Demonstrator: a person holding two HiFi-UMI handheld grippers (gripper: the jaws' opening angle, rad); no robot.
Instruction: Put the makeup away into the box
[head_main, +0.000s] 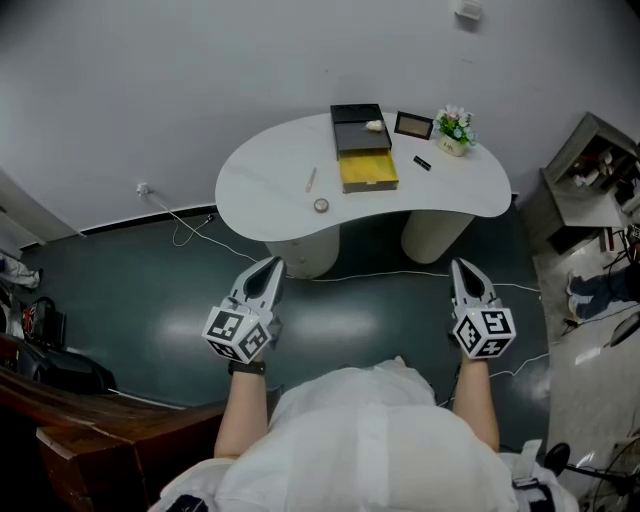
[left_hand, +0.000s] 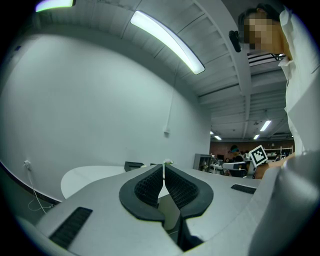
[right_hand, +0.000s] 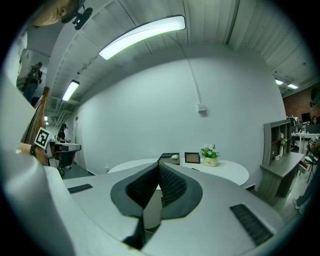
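The makeup lies loose on a white kidney-shaped tabletop (head_main: 260, 175), well ahead of both pairs of jaws and apart from them. A slim pink stick (head_main: 311, 179) and a small round jar (head_main: 320, 205) sit ahead of the left jaws. A short black tube (head_main: 422, 163) lies ahead of the right jaws. The box (head_main: 352, 113) stands between the two lines of reach, at the far edge of the tabletop. Its black part holds a small cream item (head_main: 374, 126), and a yellow tray (head_main: 368, 186) sits on the near side. Whether that tray is a drawer pulled out or a separate layer is hard to tell from here.

Beyond the black tube stand a dark picture frame (head_main: 413, 125) and a small white flower pot (head_main: 455, 132) with pale blooms.

The left gripper (head_main: 271, 263) is held low over the dark floor (head_main: 380, 310), short of the tabletop. Its jaws are pressed together with nothing between them, and the ribbed pads (left_hand: 176, 187) meet at the tips. The right gripper (head_main: 461, 265) hangs level with it. Its jaws are likewise clenched and empty, and the box shows just past their tips in the right gripper view. A grey shelf unit (head_main: 590, 170) stands off to the right of the right jaws.
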